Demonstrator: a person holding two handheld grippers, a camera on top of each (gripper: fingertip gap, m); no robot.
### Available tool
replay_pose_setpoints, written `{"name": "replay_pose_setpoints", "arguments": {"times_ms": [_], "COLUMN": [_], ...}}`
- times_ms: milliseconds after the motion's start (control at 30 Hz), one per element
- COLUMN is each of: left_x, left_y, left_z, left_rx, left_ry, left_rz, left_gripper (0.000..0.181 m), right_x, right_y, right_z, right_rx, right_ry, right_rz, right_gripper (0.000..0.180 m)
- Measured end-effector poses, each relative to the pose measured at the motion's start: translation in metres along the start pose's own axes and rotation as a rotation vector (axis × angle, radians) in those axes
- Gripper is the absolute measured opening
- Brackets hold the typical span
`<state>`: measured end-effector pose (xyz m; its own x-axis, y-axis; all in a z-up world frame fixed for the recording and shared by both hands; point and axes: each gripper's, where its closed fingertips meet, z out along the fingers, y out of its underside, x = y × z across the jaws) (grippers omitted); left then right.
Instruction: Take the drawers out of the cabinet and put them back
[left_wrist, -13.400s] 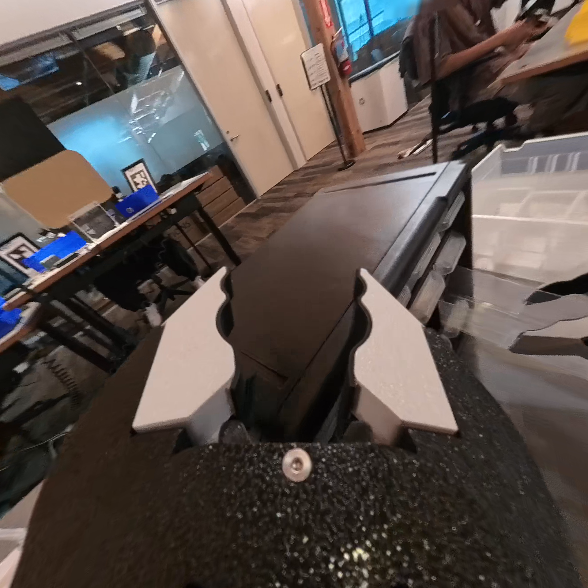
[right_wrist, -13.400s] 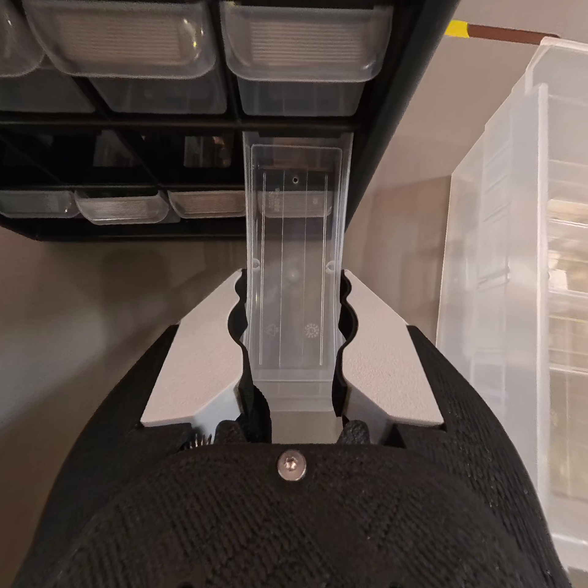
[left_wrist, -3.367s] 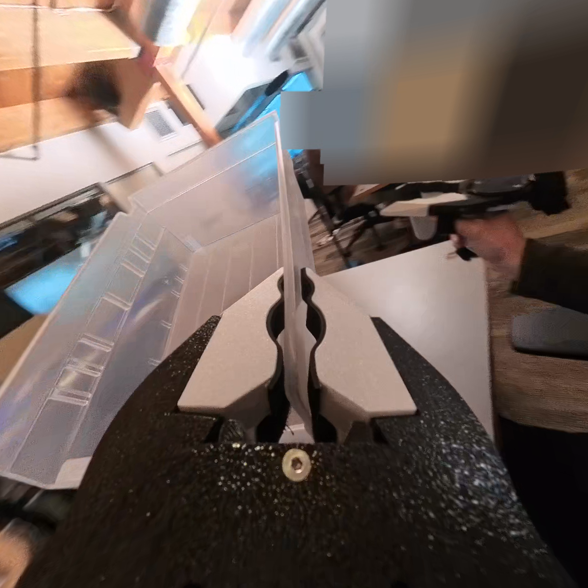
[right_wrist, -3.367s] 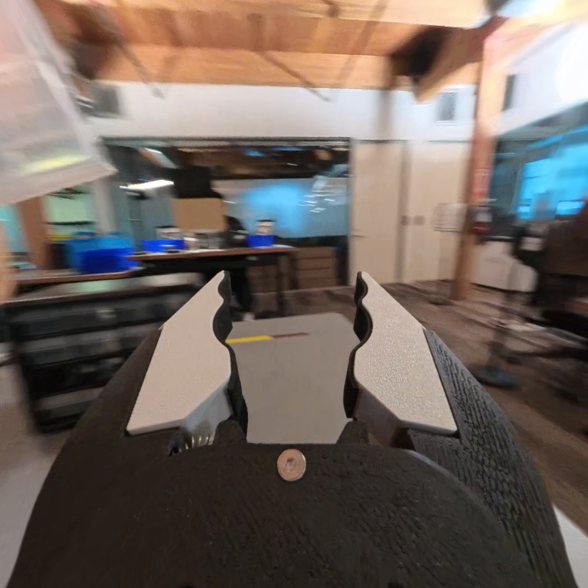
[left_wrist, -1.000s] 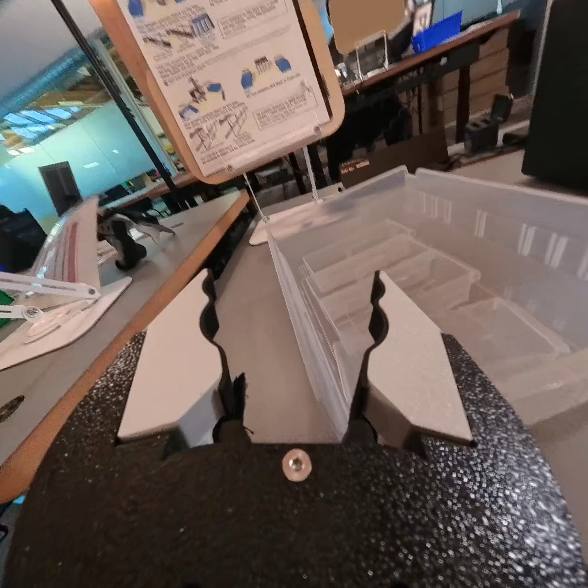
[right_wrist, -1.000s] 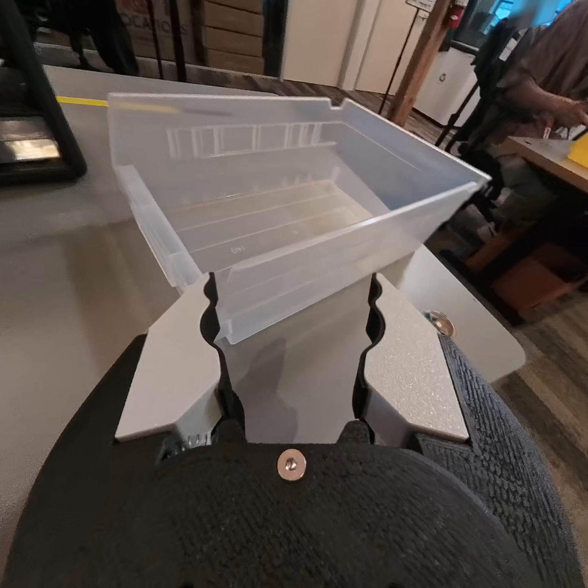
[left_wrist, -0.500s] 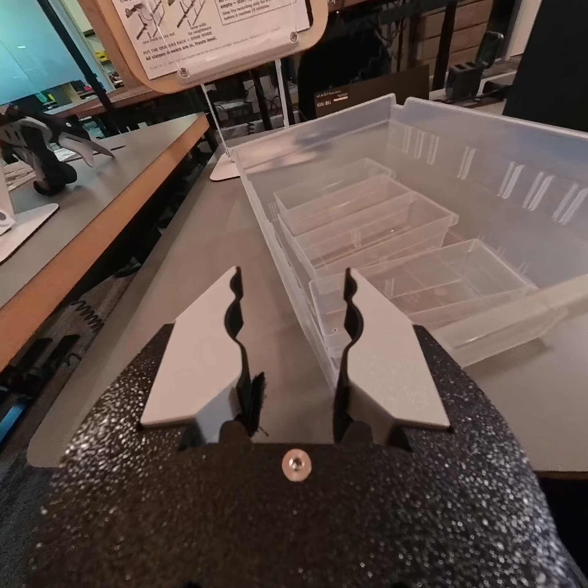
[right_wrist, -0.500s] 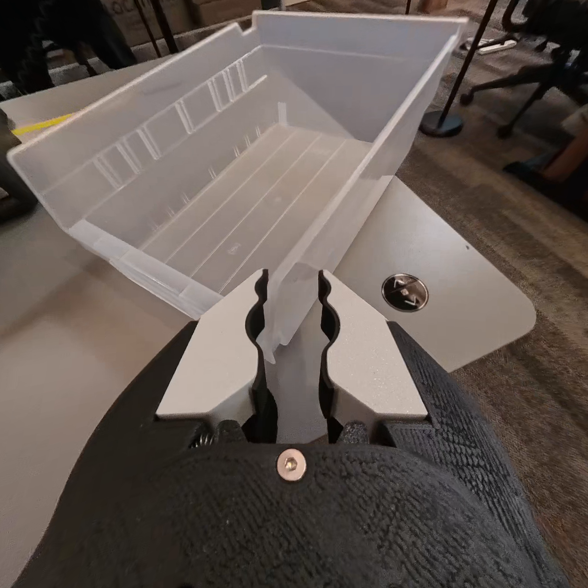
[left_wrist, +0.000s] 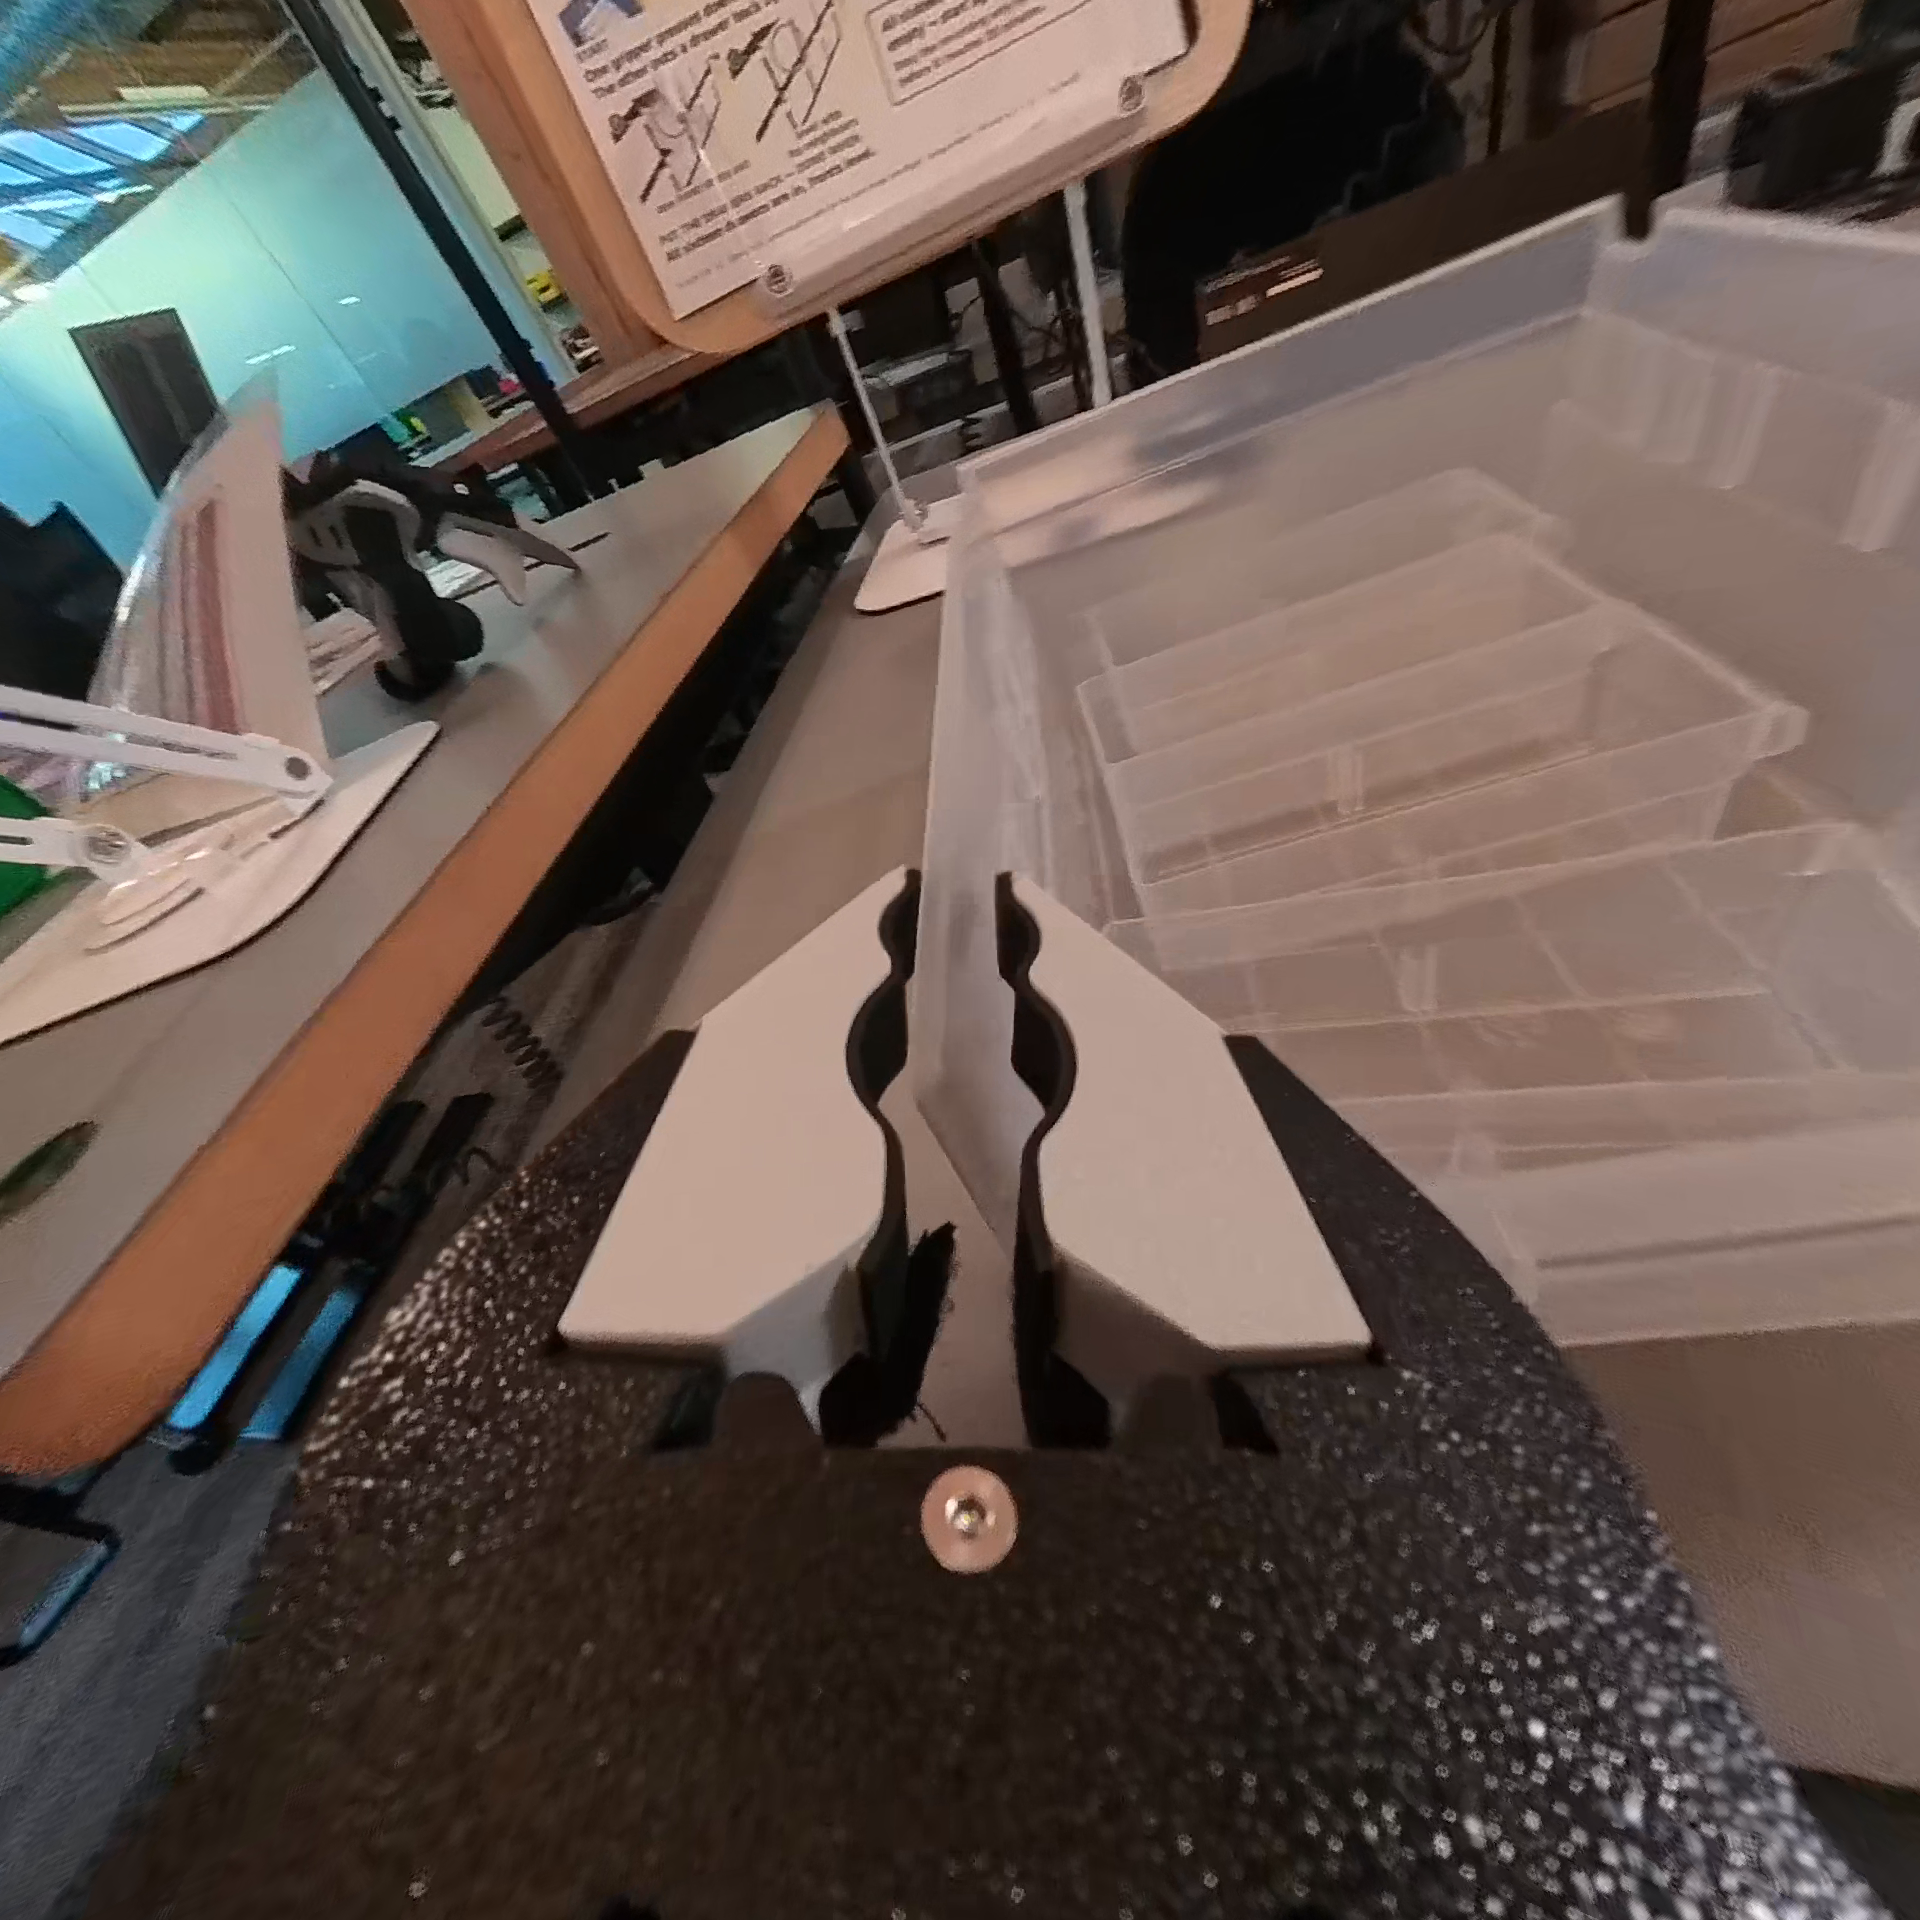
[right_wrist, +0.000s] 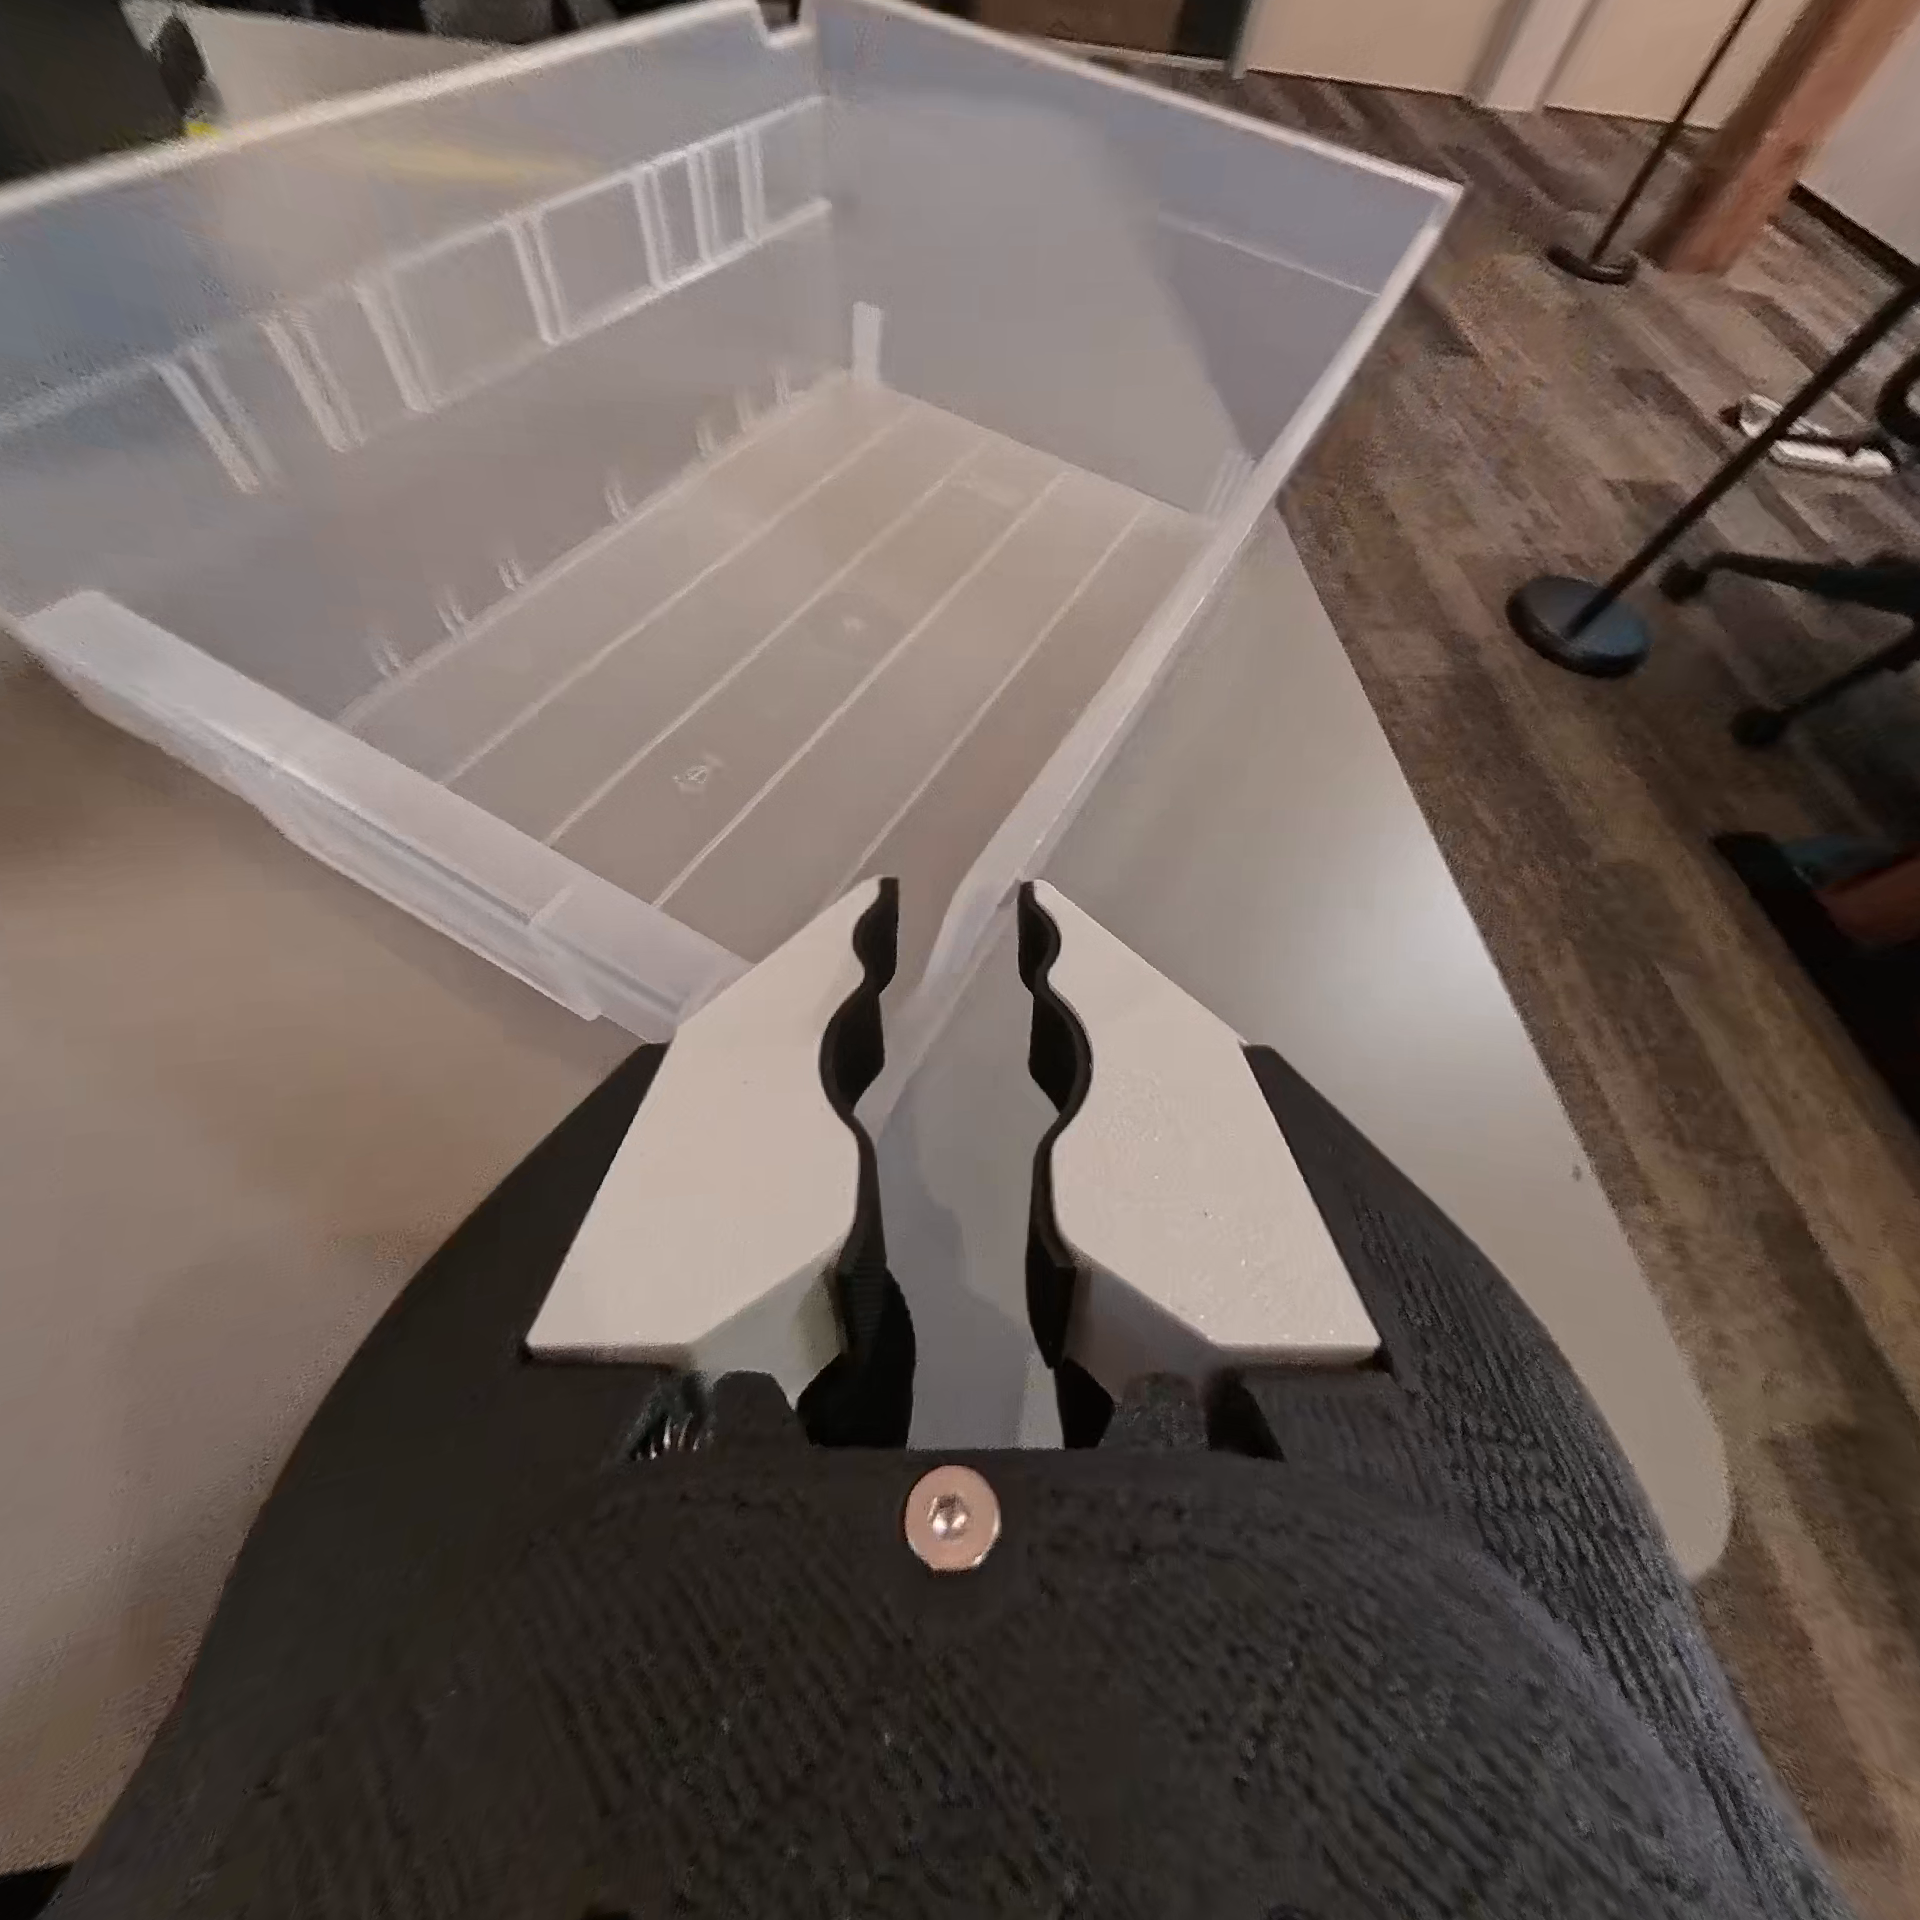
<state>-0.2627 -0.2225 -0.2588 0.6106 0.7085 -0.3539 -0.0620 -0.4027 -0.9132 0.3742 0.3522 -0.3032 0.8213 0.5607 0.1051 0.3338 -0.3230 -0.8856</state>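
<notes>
The cabinet is out of view. In the left wrist view my left gripper (left_wrist: 958, 883) is shut on the near left wall of a large clear plastic bin (left_wrist: 961, 707) on the grey table. Several small clear drawers (left_wrist: 1403, 748) lie stacked inside that bin. In the right wrist view my right gripper (right_wrist: 958, 888) is closed around the right side wall (right_wrist: 1143, 675) of a second clear bin (right_wrist: 312, 748), which is empty. That wall runs at a slant between the fingers.
A wood-framed sign board (left_wrist: 883, 125) on a stand rises behind the bin of drawers. A second table with a wooden edge (left_wrist: 499, 862) stands to the left and holds a parked gripper (left_wrist: 416, 561). The table's right edge (right_wrist: 1558, 1195) drops to the floor, where round stand bases (right_wrist: 1579, 623) stand.
Both grippers were open beside the bins a second ago. They have since moved onto the bin walls and narrowed around them.
</notes>
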Motion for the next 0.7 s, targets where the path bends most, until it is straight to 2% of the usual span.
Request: {"name": "replay_pose_setpoints", "arguments": {"times_ms": [167,200,333,500,600,700], "left_x": [-0.021,-0.024,-0.034,-0.042,-0.043,-0.042], "left_y": [0.004,0.004,-0.005,-0.009,-0.006,-0.005], "left_z": [0.026,0.029,0.024,0.01,0.014,0.015], "left_rx": [-0.038,-0.044,0.0,0.049,0.043,0.063], "left_ry": [-0.012,-0.02,-0.115,-0.175,-0.129,-0.082], "left_rz": [0.008,-0.014,-0.004,-0.009,-0.096,-0.174], "left_gripper": [0.018,0.02,0.03,0.035,0.039,0.044], "right_x": [0.011,0.011,0.01,0.022,-0.007,-0.08], "right_y": [-0.006,-0.007,-0.025,-0.07,-0.107,-0.138], "right_z": [0.015,0.017,0.001,-0.051,-0.074,-0.086], "right_rx": [-0.028,-0.021,0.132,0.449,0.636,0.784], "right_ry": [-0.038,-0.055,-0.086,0.06,0.093,0.006], "right_rz": [-0.081,-0.063,0.098,0.113,0.05,-0.024], "right_gripper": [0.013,0.016,0.058,0.061,0.061,0.059]}}
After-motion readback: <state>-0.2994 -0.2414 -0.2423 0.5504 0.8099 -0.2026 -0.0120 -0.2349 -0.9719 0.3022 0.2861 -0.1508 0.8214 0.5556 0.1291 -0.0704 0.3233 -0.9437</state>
